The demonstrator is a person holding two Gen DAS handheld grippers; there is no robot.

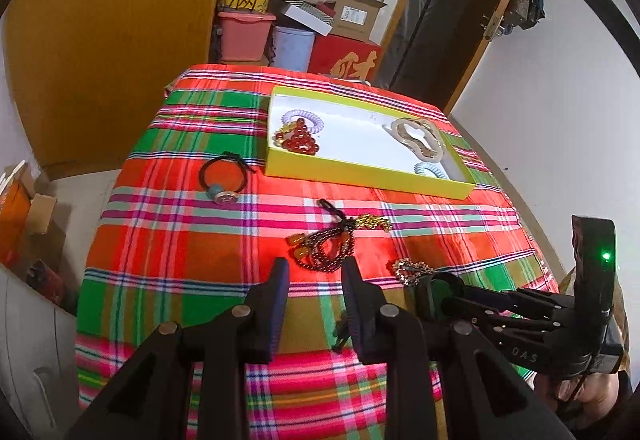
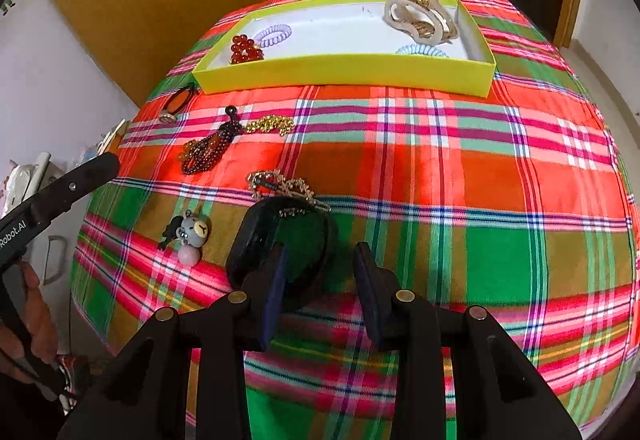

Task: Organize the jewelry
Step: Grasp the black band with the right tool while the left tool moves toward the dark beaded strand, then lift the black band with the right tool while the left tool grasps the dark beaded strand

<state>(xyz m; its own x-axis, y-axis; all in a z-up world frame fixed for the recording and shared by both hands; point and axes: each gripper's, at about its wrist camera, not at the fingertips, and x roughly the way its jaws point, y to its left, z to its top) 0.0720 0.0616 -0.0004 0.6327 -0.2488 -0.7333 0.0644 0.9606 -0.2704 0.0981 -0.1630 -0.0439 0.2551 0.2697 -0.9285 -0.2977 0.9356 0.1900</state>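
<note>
On the plaid tablecloth (image 2: 460, 168), going left to right, you have loose pieces still outside the yellow box (image 2: 344, 74). Near the left edge lies a black hair tie with a charm (image 1: 222, 176). Next comes a dark beaded tassel piece (image 2: 208, 152) touching a gold chain (image 2: 270, 124), then a bear charm hair tie (image 2: 188, 234) toward the near left corner. Just right of that sit a gold hair clip (image 2: 280, 186) and a black bangle (image 2: 280, 244). The box stands at the far edge and already holds red beads (image 2: 245, 49), two spiral hair ties and a beige claw clip (image 2: 420, 16).

Your left gripper (image 1: 314, 268) angles down over the tassel piece, fingers parted, nothing between them. Your right gripper (image 2: 322, 254) points steeply down, fingers parted. Its left finger (image 2: 276, 272) sits inside the bangle's ring, the rim outside the gap, nothing gripped.

The risks, as I judge them: closing now would catch only cloth or push the bangle away. The gold clip touches the bangle's far rim, so lifting may drag it along. Your left fingers may snag the chain together with the tassel.
</note>
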